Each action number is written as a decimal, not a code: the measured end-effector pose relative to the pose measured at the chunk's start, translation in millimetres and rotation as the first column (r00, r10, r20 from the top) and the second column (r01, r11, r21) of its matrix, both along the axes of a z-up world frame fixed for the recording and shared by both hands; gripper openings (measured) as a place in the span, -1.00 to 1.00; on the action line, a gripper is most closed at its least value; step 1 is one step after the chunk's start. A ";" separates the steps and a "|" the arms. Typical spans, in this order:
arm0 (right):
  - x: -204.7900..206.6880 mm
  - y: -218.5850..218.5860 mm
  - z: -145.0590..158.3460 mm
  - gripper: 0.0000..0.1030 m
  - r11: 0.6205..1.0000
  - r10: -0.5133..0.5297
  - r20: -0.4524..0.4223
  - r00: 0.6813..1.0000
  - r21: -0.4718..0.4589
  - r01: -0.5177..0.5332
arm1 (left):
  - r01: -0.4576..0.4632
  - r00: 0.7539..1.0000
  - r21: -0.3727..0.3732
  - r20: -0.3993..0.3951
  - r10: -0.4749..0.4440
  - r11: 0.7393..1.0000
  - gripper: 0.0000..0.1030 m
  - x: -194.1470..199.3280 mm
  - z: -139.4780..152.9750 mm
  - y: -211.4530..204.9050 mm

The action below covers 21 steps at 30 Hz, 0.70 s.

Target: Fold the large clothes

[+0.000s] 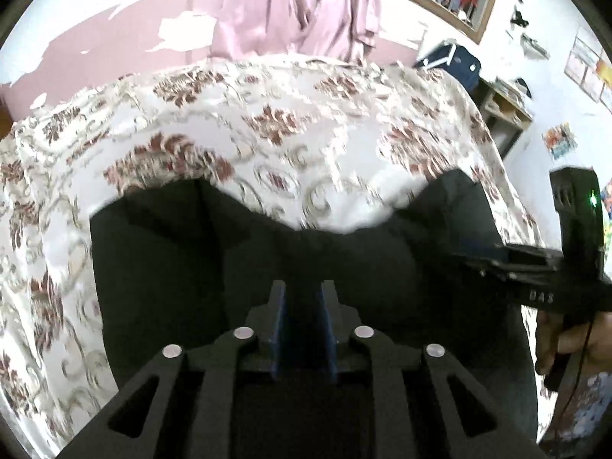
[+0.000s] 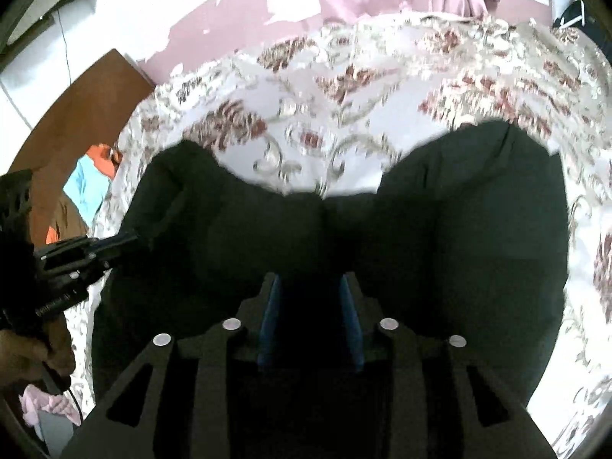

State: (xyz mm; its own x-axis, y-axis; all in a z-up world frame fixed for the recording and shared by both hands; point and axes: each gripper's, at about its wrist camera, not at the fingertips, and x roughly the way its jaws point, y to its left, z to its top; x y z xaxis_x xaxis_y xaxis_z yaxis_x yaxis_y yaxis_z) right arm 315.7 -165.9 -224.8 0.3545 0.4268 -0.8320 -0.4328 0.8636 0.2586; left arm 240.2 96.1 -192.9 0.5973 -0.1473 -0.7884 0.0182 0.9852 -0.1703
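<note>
Left wrist view: the dark garment (image 1: pixel 237 260) lies on the floral bed cover (image 1: pixel 267 122), directly under and ahead of both grippers. Left gripper (image 1: pixel 302 290) and right gripper (image 2: pixel 310 283) each pinch its near edge, side by side.

One dark garment (image 1: pixel 191 260), two grippers (image 1: pixel 302 294); one bedspread (image 1: pixel 267 114)
</note>
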 end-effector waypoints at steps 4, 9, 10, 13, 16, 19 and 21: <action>28.0 5.8 2.0 -0.31 1.000 -0.019 0.028 0.999 -0.003 0.019 | -0.014 1.000 0.024 -0.022 0.014 1.000 -0.61 43.3 -14.3 6.5; 64.3 11.6 -6.8 -0.31 0.999 -0.017 0.054 0.998 -0.037 0.019 | 0.025 0.997 0.111 -0.071 -0.017 0.994 -0.60 85.3 -37.7 9.3; 71.1 8.2 -13.5 -0.31 0.998 -0.022 0.038 0.999 -0.052 0.024 | 0.020 0.994 0.125 -0.108 -0.006 0.992 -0.58 93.1 -49.0 14.3; 85.2 -8.9 -37.6 -0.43 0.993 -0.045 -0.001 0.999 -0.110 0.045 | -0.011 0.987 0.060 -0.157 0.020 0.998 -0.54 97.5 -66.5 28.1; 87.1 -11.2 -36.4 -0.50 0.995 -0.064 -0.022 0.998 -0.082 0.062 | -0.037 0.990 0.066 -0.134 0.045 0.997 -0.56 91.9 -58.7 25.8; 69.3 -2.5 -11.3 -0.39 0.999 -0.047 0.013 0.999 -0.010 0.047 | -0.034 0.996 0.027 -0.079 0.036 0.999 -0.56 71.2 -37.7 19.8; 49.2 2.4 -1.0 -0.25 1.000 -0.020 0.028 0.999 0.016 0.019 | 0.002 0.999 0.011 -0.043 -0.001 1.000 -0.55 49.3 -26.7 10.3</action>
State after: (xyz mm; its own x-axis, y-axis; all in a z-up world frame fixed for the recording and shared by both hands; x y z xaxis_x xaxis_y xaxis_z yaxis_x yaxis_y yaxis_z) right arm 364.9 -163.6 -225.8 0.3863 0.4324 -0.8147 -0.4235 0.8678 0.2598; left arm 289.5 106.4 -219.6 0.5625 -0.1394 -0.8150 0.0127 0.9870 -0.1601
